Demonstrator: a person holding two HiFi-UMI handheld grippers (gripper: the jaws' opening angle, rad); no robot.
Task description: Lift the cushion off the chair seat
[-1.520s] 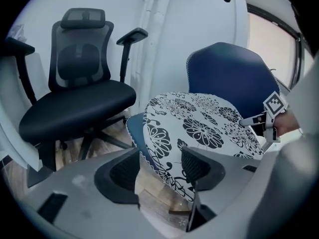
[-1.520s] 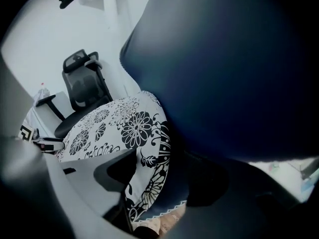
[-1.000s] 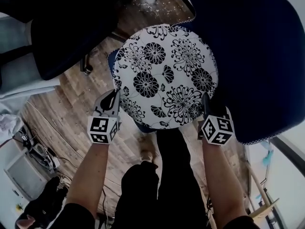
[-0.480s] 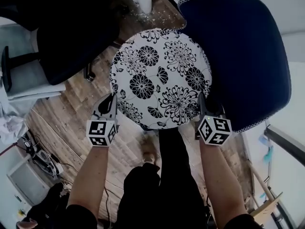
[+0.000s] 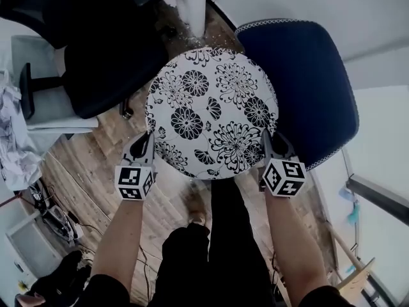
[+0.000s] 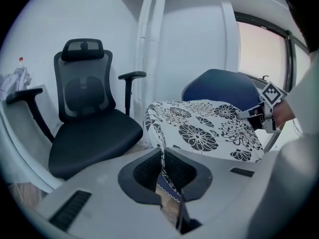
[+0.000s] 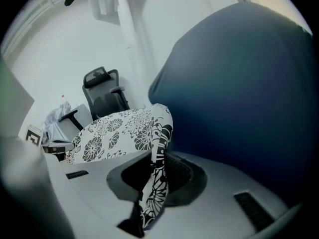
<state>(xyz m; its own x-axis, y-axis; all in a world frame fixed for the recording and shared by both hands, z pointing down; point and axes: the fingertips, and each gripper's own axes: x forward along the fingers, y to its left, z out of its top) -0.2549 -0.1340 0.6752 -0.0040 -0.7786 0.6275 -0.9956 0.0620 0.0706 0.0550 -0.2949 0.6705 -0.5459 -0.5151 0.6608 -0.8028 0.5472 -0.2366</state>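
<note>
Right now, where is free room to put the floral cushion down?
The navy chair's seat, right of the floral cushion, is bare. The black office chair's seat, at the left, is bare too. Wooden floor between that chair and your left arm is free. Crowded: the cables lower left.

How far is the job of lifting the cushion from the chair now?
Done: the left gripper and the right gripper are each shut on opposite edges of the floral cushion. In hand: it hangs between them, apparently clear of the blue chair seat. Left: little, perhaps only setting it down elsewhere.
</note>
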